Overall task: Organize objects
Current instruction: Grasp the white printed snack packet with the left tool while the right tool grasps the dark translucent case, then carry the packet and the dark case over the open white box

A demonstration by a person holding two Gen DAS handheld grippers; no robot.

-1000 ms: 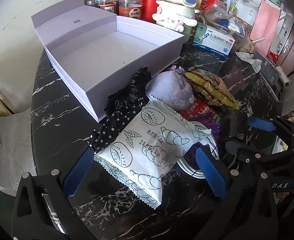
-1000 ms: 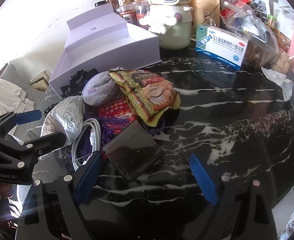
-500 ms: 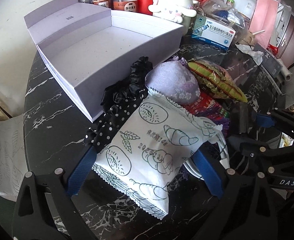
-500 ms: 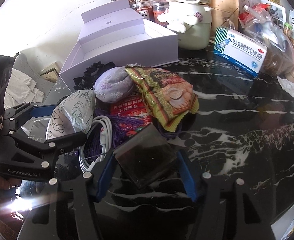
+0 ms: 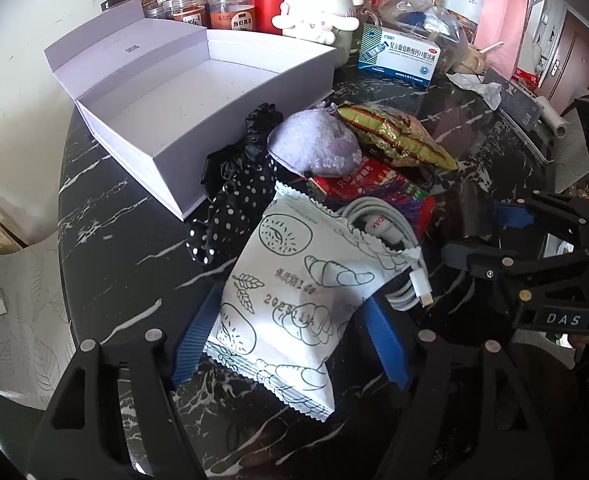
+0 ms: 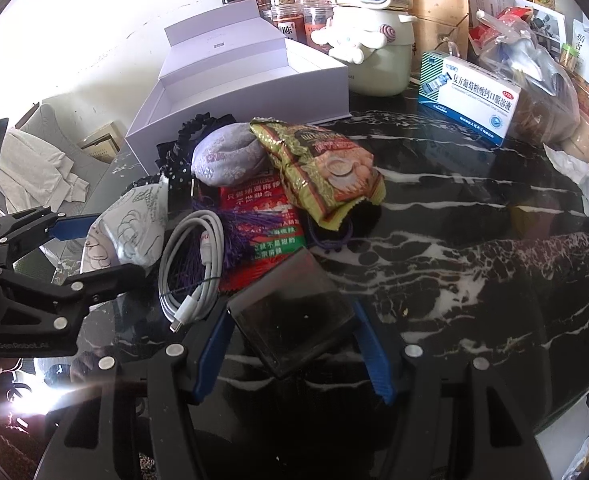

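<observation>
1. Left gripper (image 5: 290, 344): jaws have just been closing on the white snack packet (image 5: 294, 288), which sits between the blue pads; both pads meet its sides, so I judge it gripped.
2. Packet's long axis runs straight away from the left gripper toward the open lilac box (image 5: 198, 92) at the table's far left edge.
3. Right gripper (image 6: 292, 344): jaws have just closed on the dark flat case (image 6: 290, 320), pads against both sides.
4. The left gripper is the nearer to the box; polka-dot scrunchie (image 5: 234, 208) lies between the packet and box wall.
</observation>
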